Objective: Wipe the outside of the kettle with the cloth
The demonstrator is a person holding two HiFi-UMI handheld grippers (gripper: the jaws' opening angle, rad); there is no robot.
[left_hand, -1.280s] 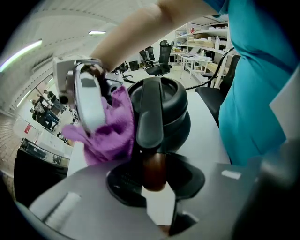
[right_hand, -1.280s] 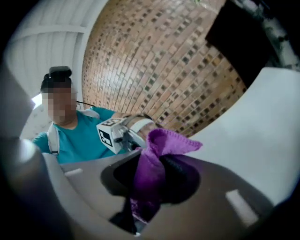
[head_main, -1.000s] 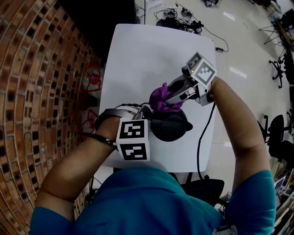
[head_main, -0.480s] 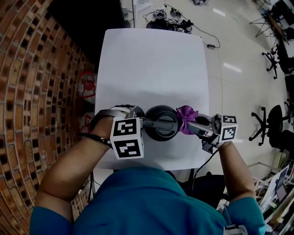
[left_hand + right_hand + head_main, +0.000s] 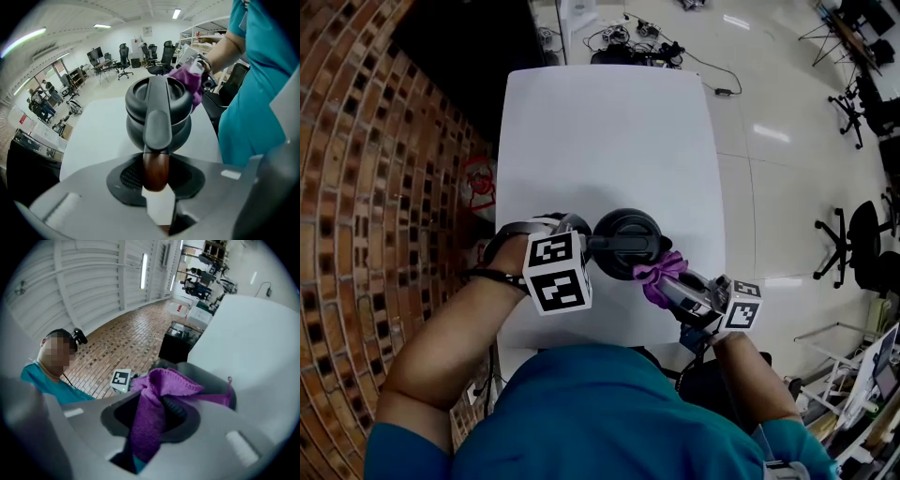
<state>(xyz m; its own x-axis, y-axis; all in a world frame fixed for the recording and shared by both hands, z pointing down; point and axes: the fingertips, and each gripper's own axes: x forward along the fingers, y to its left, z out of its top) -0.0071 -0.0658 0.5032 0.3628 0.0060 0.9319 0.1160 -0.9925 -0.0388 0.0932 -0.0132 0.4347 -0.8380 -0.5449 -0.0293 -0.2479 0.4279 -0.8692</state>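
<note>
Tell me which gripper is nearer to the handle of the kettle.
Left. The left gripper is closed on the handle itself; the right gripper holds the purple cloth by the kettle, on the side away from the handle.

Head view looks steeply down; gripper views share kettle [image 5: 626, 246]

Teal shirt [image 5: 609, 412] fills the near edge of the head view, short sleeves on both arms. There's a thin black strap [image 5: 492, 276] round the left wrist. Left gripper [image 5: 584, 232]: grey body, and its left cube [image 5: 557, 273] is white with black square markers on each face. Right gripper [image 5: 664, 281] has the same grey shell, with the right cube [image 5: 739, 306] marked alike. In the right gripper view a black headset [image 5: 70, 336] sits on the person's head, and a dark oval recess lies in the grey casing round the jaws.
</note>
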